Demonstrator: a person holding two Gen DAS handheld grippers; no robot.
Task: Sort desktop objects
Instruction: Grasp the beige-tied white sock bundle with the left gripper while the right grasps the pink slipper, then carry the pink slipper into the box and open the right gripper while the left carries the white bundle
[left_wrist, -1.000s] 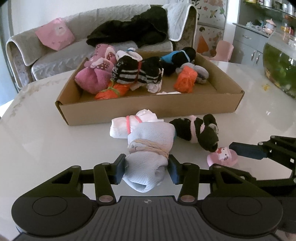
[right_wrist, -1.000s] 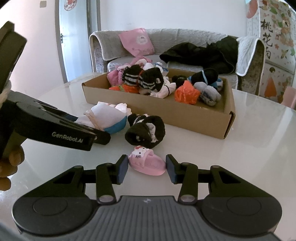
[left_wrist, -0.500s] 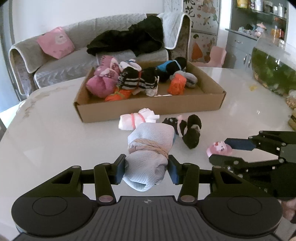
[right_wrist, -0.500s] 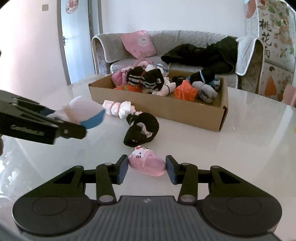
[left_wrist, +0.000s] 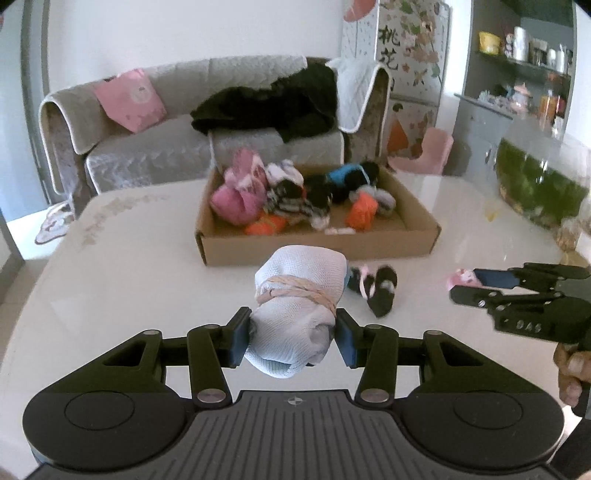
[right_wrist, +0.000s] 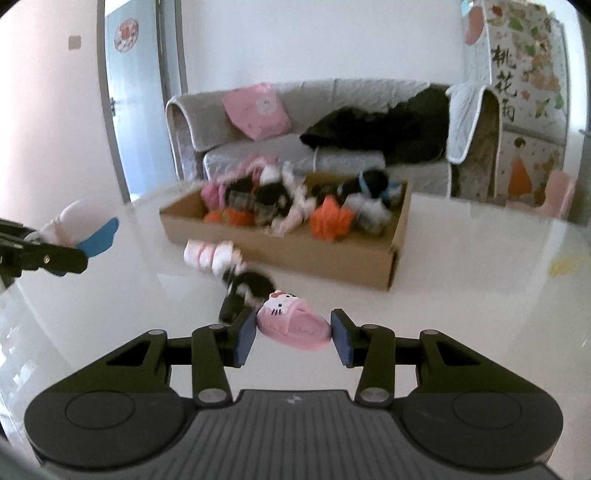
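My left gripper (left_wrist: 291, 338) is shut on a pale blue sock bundle (left_wrist: 299, 306) tied with a band, held above the white table. My right gripper (right_wrist: 293, 334) is closed around a pink Hello Kitty slipper (right_wrist: 291, 323) and holds it off the table; it also shows in the left wrist view (left_wrist: 461, 278). A black-and-pink sock bundle (left_wrist: 373, 288) and a white-and-pink sock bundle (right_wrist: 212, 254) lie on the table in front of the cardboard box (left_wrist: 421, 236), which holds several sock bundles.
A grey sofa (left_wrist: 155, 147) with a pink cushion and black clothes stands behind the table. A fish tank (left_wrist: 539, 181) stands at the table's right edge. The left gripper shows at the left edge of the right wrist view (right_wrist: 44, 251).
Both grippers have lifted and pulled back from the box with their loads. The sock bundle and slipper are now off the table. The white-and-pink bundle is hidden behind my held bundle.
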